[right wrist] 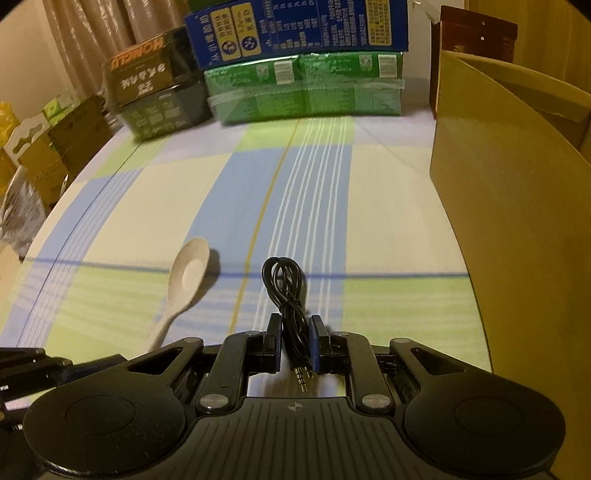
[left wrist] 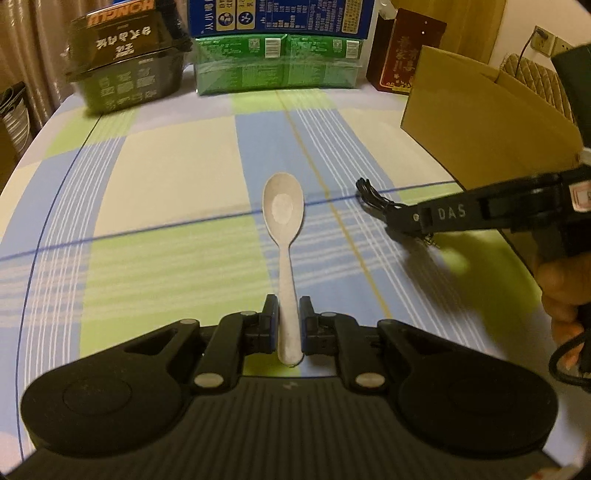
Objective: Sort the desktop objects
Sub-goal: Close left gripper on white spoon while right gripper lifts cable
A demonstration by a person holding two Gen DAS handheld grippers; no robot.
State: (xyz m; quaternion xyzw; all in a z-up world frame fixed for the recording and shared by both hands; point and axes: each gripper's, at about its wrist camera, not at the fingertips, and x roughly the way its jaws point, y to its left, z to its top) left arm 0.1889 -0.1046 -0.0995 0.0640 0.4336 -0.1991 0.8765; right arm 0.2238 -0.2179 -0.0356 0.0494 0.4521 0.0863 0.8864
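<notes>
My left gripper [left wrist: 288, 308] is shut on the handle of a beige spoon [left wrist: 283, 210], whose bowl points away from me above the checked tablecloth [left wrist: 166, 177]. The same spoon [right wrist: 186, 275] shows at the lower left of the right wrist view. A coiled black audio cable [right wrist: 286, 291] is clamped in my right gripper [right wrist: 295, 326], its plugs hanging below the pads. From the left wrist view the right gripper [left wrist: 397, 216] comes in from the right edge, with the black cable [left wrist: 371, 194] sticking out of its tip. A person's hand [left wrist: 563, 295] holds it.
An open cardboard box [right wrist: 517, 229] stands at the right of the table, also seen as the cardboard box [left wrist: 487, 118]. Along the far edge stand a black noodle tub [left wrist: 125, 66], a green pack [left wrist: 277, 62] under a blue carton [left wrist: 280, 16], and a dark red box [left wrist: 406, 55].
</notes>
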